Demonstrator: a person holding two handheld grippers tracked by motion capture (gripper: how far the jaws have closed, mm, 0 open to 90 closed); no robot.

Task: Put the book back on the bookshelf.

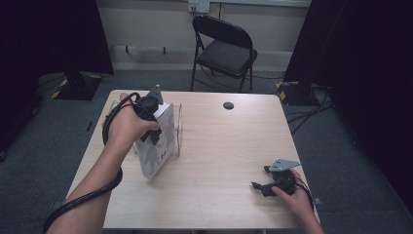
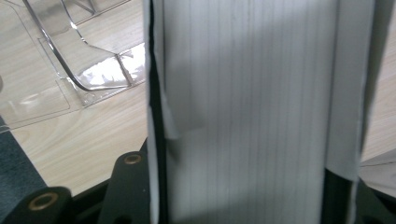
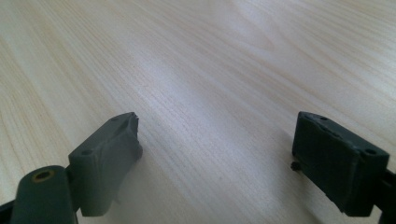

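We've got the thick white book (image 1: 157,146) clamped upright in the left gripper (image 1: 148,124), right beside the clear stand (image 1: 178,127); right gripper (image 1: 265,186) idles wide open, nothing in it.

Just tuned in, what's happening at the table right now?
The person's left tool is clamped on a thick white book or stack of pages, holding it upright on the pale wooden table beside a clear plastic stand. The right tool rests on the bare tabletop near the front right edge, its jaws open with nothing between them.
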